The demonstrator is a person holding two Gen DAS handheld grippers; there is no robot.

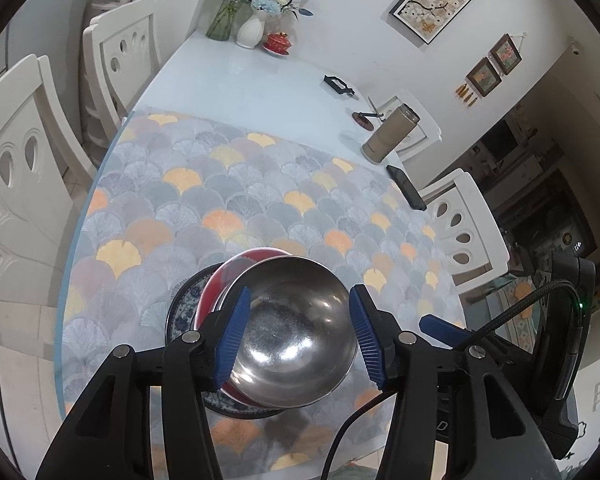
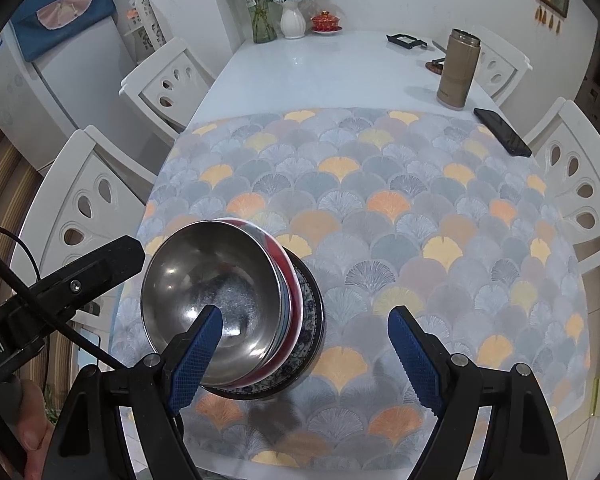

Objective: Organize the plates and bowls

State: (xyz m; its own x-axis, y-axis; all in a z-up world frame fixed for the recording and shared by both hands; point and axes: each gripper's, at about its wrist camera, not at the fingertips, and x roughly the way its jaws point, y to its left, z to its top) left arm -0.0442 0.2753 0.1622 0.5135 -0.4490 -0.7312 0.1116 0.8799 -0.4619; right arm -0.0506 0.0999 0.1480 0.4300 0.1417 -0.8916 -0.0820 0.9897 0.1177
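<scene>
A steel bowl (image 1: 296,360) (image 2: 204,280) sits nested in a red bowl (image 1: 210,288) (image 2: 291,276), which rests on a blue-and-white patterned plate (image 1: 180,316) (image 2: 314,320). The stack stands near the front of the patterned tablecloth (image 1: 220,184). My left gripper (image 1: 300,328) hovers over the steel bowl, its blue pads (image 1: 232,340) flanking the rim in view without a clear press; I read it as open. One of its black fingers (image 2: 100,268) shows just left of the bowl. My right gripper (image 2: 304,344) stands wide open and empty, to the right of the stack.
A tan flask (image 2: 456,72) and a black phone (image 2: 502,132) lie at the table's right side. Vases with flowers (image 2: 292,20) and a red lidded cup (image 2: 326,22) stand at the far end. White chairs (image 2: 96,208) surround the table. A hand (image 2: 32,432) shows at lower left.
</scene>
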